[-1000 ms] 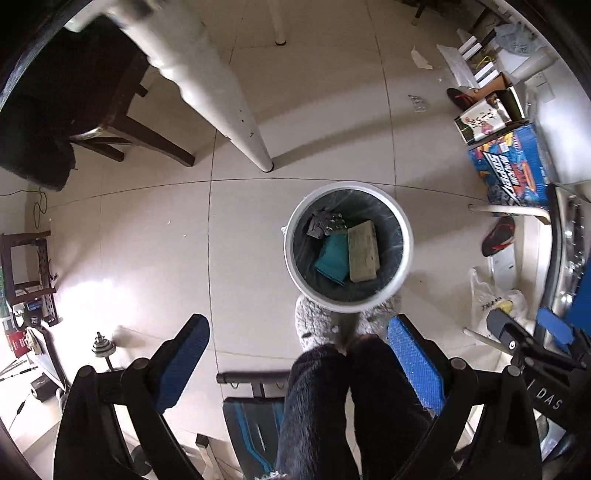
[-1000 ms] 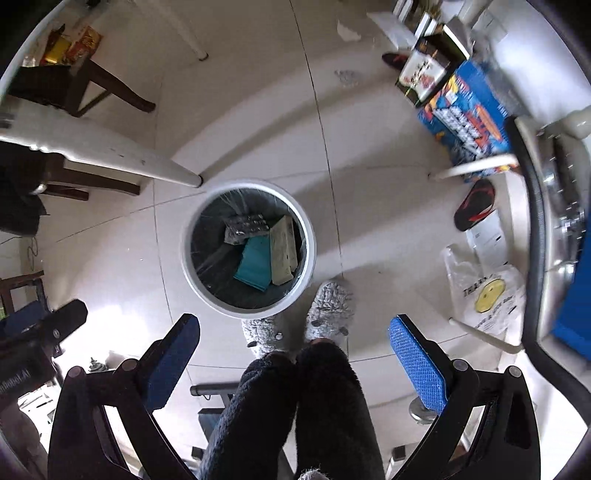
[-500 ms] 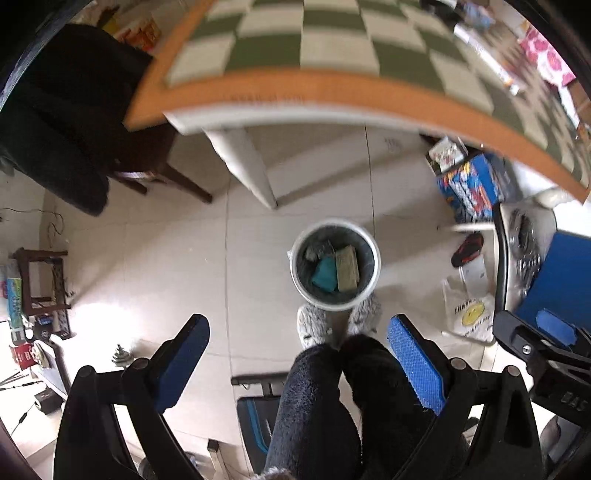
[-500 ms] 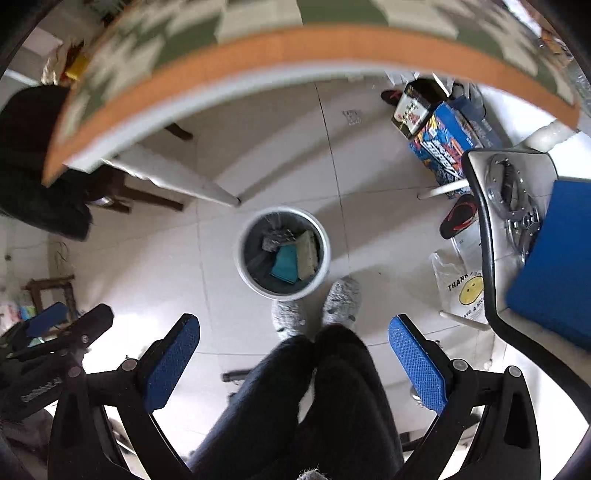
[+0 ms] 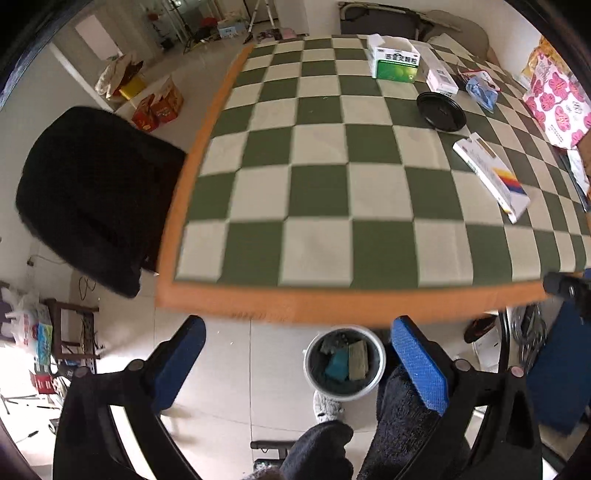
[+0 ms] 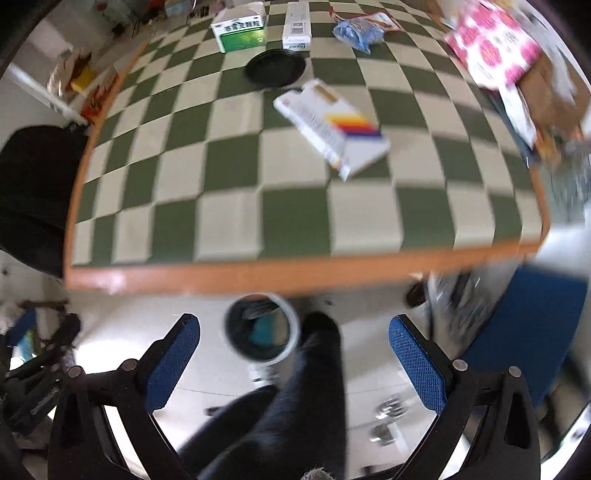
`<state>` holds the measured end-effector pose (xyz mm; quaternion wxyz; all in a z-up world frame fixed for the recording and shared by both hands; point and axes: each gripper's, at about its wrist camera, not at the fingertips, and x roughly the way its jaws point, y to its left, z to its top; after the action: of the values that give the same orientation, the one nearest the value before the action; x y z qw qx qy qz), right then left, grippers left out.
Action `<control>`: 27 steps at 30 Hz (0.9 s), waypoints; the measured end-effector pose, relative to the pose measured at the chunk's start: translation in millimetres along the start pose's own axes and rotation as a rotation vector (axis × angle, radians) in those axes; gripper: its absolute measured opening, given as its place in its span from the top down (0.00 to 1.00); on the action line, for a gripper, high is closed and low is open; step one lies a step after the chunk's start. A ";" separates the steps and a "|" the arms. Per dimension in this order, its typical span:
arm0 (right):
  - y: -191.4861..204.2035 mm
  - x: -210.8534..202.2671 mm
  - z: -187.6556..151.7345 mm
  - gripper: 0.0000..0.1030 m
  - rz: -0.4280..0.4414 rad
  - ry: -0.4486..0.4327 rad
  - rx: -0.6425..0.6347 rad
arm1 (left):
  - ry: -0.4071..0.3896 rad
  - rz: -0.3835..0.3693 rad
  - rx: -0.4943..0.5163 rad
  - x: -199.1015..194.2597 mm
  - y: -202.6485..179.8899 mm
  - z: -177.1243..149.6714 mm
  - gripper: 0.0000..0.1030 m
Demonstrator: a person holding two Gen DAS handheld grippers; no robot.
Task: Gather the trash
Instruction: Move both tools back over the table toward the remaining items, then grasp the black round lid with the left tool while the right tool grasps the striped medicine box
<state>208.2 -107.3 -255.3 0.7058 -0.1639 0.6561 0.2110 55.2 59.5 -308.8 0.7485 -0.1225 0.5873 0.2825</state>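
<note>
Both views are now taking in the top of the checkered desk point(image 5: 332, 206), where a second ago they were looking straight down into the trash bin point(image 5: 344, 363) on the floor; the bin is now sitting low in frame, just under the desk's orange edge and beside the person's dark-trousered legs point(image 5: 402, 413). The left claw point(image 5: 298, 365) is hovering with its blue pads wide apart and nothing between them, and the right claw point(image 6: 294, 363) is likewise standing apart and empty. Inside the bin a teal item and a tan box are already lying, so part of the collecting appears done. That swing upward suggests the person is turning from the drop-off to the hunt for the next piece. Waiting on the desk are a white box with coloured stripes point(image 6: 332, 127), a black round lid point(image 6: 275, 68), a green-and-white carton point(image 6: 242, 31), a narrow white box point(image 6: 297, 26) and a crumpled blue wrapper point(image 6: 356, 31). The striped box is lying nearest the right claw and looks the likeliest next pick, though the right view is blurred, so finer detail is not readable.
</note>
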 end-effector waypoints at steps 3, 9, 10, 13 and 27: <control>-24.9 29.6 63.9 0.00 -0.056 0.049 -0.083 | 0.053 0.025 -0.003 21.7 -21.1 36.5 0.00; -44.0 108.9 163.2 0.00 -0.142 0.182 -0.244 | 0.166 0.070 -0.043 69.8 -47.3 96.5 0.00; -44.0 117.7 171.9 0.00 -0.143 0.198 -0.263 | 0.179 0.080 -0.048 74.6 -49.2 103.5 0.00; -42.4 137.1 193.9 0.11 -0.094 0.240 -0.306 | 0.208 0.090 -0.079 83.0 -51.7 123.2 0.00; -175.1 100.4 247.1 0.22 -0.035 0.101 0.170 | 0.249 -0.157 -0.097 108.6 -137.3 241.5 0.00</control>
<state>514.9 -123.5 -342.2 0.6867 -0.1253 0.7035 0.1337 345.0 102.9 -364.5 0.6828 -0.2381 0.6500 0.2337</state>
